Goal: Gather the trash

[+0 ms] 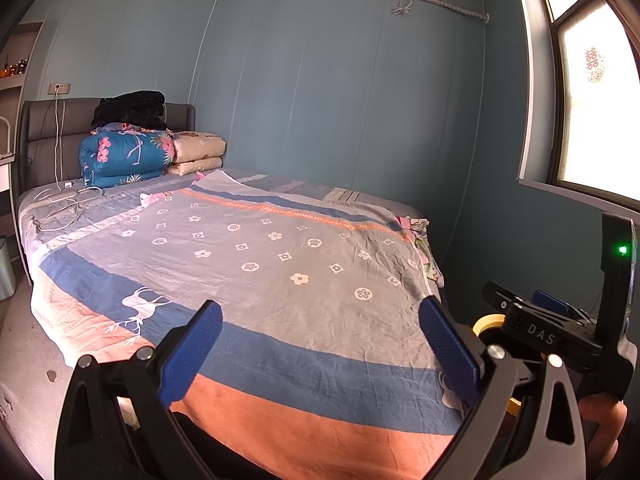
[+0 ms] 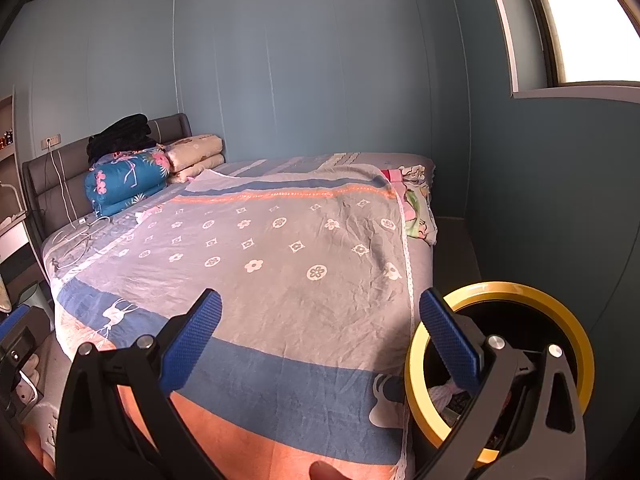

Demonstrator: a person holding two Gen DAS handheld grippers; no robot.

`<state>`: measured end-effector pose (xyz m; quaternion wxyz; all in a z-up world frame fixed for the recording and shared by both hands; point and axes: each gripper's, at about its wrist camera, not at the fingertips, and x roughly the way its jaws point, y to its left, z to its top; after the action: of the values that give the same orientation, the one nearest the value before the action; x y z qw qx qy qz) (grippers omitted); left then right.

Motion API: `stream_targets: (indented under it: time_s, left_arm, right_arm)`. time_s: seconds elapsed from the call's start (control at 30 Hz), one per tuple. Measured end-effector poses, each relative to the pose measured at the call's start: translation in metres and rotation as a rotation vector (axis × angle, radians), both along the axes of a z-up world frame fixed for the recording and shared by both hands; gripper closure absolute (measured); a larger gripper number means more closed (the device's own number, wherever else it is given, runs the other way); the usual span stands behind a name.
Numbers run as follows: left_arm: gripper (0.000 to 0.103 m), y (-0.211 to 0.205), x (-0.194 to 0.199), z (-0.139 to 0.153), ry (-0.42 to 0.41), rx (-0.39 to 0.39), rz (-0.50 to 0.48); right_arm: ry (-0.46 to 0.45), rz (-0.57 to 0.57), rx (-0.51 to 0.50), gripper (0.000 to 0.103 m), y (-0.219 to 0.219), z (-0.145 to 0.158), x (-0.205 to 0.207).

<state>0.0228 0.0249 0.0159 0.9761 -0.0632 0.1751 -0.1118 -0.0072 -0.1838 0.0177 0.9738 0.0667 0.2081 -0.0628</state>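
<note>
Both grippers hover above the foot edge of the bed (image 1: 280, 420), nothing between them and the blanket (image 1: 260, 272). Left gripper (image 1: 320, 352): blue fingers (image 1: 192, 356) spread wide, empty, touching nothing. Right gripper (image 2: 320, 348): likewise spread, empty; its right finger overlaps the rim of the yellow-rimmed trash bin (image 2: 568, 328) in view, contact cannot be told. Bin stands at the bed's foot corner, window side; white crumpled trash (image 2: 442, 394) visible inside. In the left view, the right gripper's body shows "DAS" in grey letters and a green light. Blanket surface open through the middle. Orange band reads partly "FOREVER". Far corner at the headboard (image 1: 44, 128): folded quilts (image 1: 124, 156), white cables (image 1: 64, 200).
</note>
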Motion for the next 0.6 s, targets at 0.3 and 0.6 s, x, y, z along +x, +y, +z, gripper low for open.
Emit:
stream_targets:
  time_s: [0.3,0.6]
  left_arm:
    - [0.008,-0.0011,-0.0018,-0.0011,-0.003,-0.003,-0.003]
    - [0.008,-0.0024,-0.0023,-0.0013,-0.004,-0.001,-0.003]
  right_arm:
    - [0.007,-0.007,0.001,0.008,0.0009,-0.0001,0.0014]
    - [0.015,-0.019,0.011,0.008,0.0007,-0.0043,0.0035]
